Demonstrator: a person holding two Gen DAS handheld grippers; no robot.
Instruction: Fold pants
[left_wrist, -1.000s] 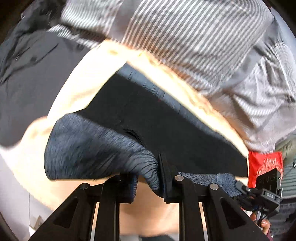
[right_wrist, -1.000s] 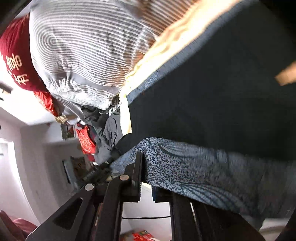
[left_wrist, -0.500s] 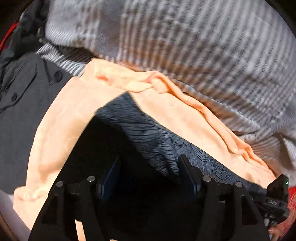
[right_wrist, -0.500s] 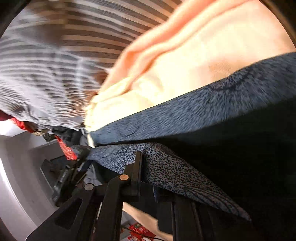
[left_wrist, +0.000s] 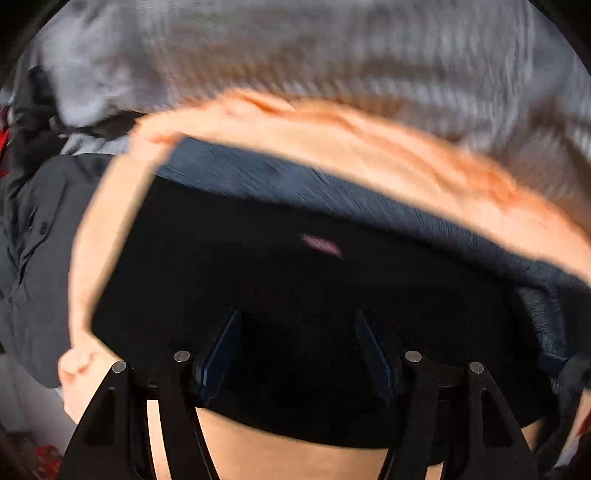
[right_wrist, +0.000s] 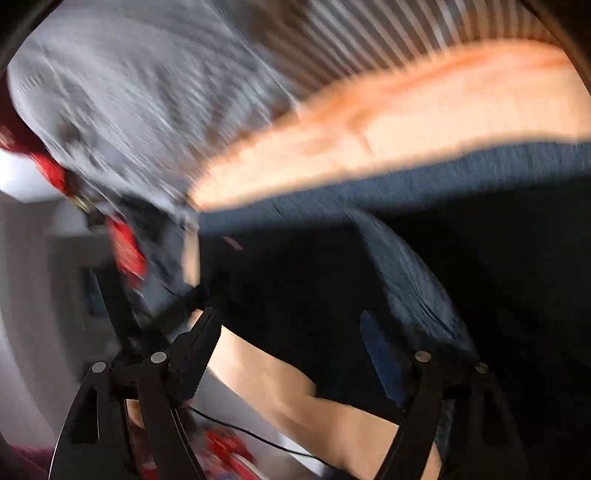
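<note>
Black plastic fingers of the left gripper (left_wrist: 298, 343) stand parted, pointing steeply down onto the dark blue-black pants of thin patterned fabric (left_wrist: 280, 266), with nothing pinched between the pads; the cloth lies flat directly beneath and ahead of them. The right gripper (right_wrist: 288, 343) has its jaws opening at this moment, and in its blurred view a raised fold of the same pants (right_wrist: 410, 280) curls just over its right finger, apparently slipping free rather than clamped. Outward from both tools, the pants spread as a broad dark slab whose long axis runs across both views, roughly side to side, with a lighter blue edge band along the far side. Under them lies a pale peach-orange cloth (left_wrist: 332, 140), and beyond that a rumpled grey striped sheet (left_wrist: 332, 48); a dark grey buttoned garment (left_wrist: 33, 258) sits off to the left. Both grippers sit on the near edge, the left seemingly squarer over the fabric, so the next fold likely runs along that long axis.
</note>
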